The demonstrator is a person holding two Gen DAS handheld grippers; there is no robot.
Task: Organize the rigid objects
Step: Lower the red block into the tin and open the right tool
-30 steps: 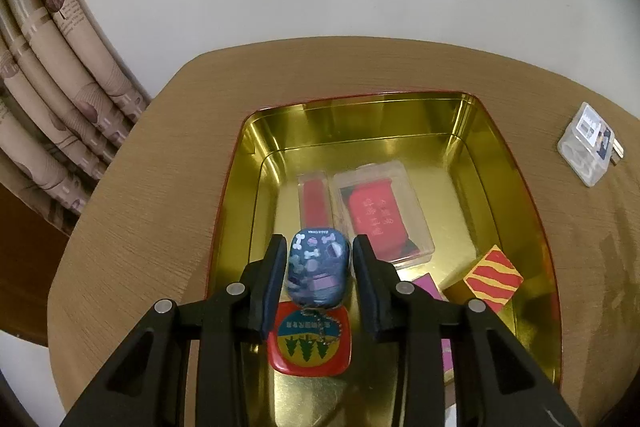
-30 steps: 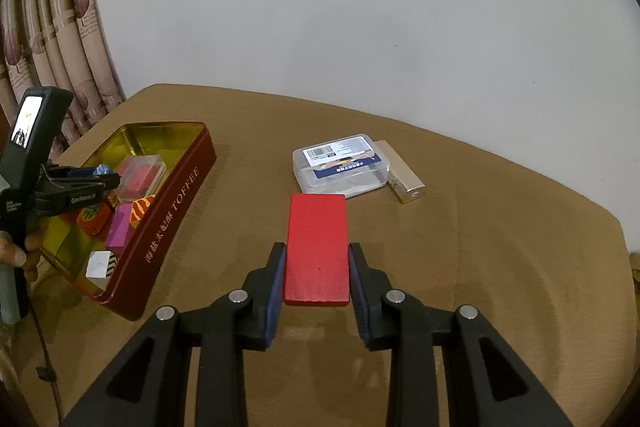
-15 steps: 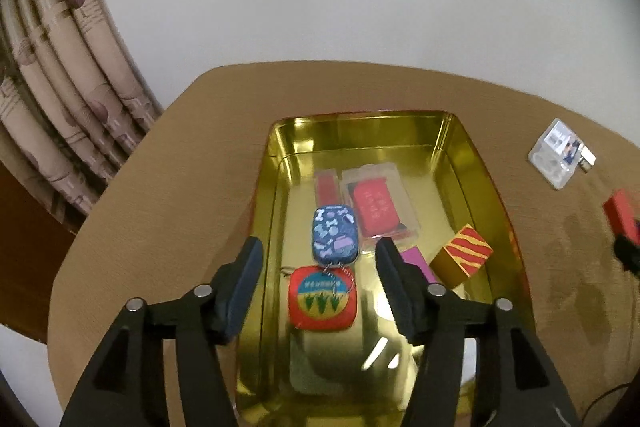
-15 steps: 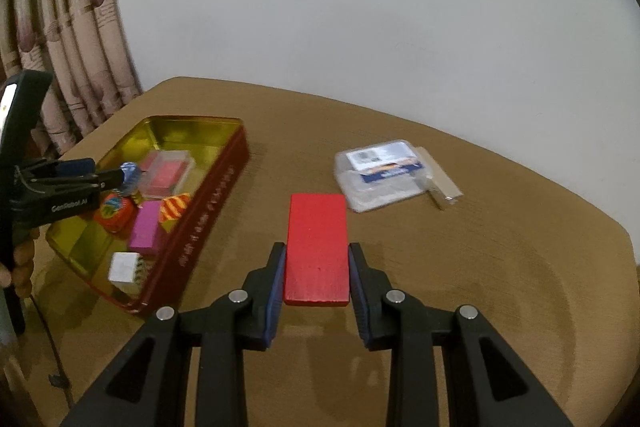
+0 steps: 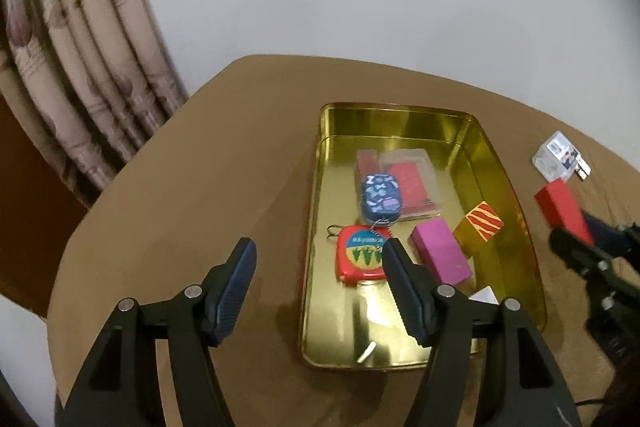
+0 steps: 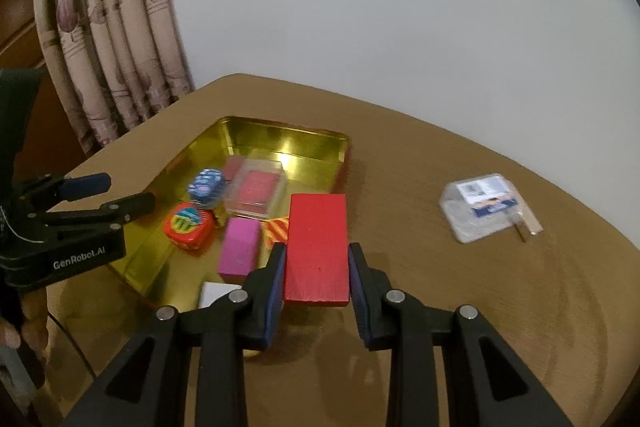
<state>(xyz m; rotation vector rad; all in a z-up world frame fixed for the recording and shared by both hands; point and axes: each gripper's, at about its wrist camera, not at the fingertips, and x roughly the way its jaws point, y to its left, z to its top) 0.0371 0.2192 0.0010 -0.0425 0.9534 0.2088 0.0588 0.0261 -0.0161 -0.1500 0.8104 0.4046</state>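
Observation:
A gold tin (image 5: pixel 400 119) (image 6: pixel 280 143) sits on the round brown table. In it lie a blue patterned tag (image 5: pixel 380 197) (image 6: pixel 206 186), a red badge (image 5: pixel 360 257) (image 6: pixel 187 225), a clear case with a red card (image 5: pixel 410 183) (image 6: pixel 256 193), a pink block (image 5: pixel 440 255) (image 6: pixel 239 247), a red-and-yellow striped block (image 5: pixel 482 223) (image 6: pixel 276 229) and a white block (image 6: pixel 216 293). My left gripper (image 5: pixel 318 279) is open and empty, above the tin's near left edge. My right gripper (image 6: pixel 316 275) is shut on a red block (image 6: pixel 318 247) (image 5: pixel 560 205) at the tin's right side.
A clear plastic box with a label (image 5: pixel 558 157) (image 6: pixel 480 205) and a small metal piece (image 6: pixel 526 223) lie on the table right of the tin. Curtains (image 5: pixel 80 67) hang at the left, a white wall stands behind. The table edge curves close at the left.
My left gripper let go of the blue tag, opened wide and pulled back up and to the left. My right gripper carried the red block left toward the tin.

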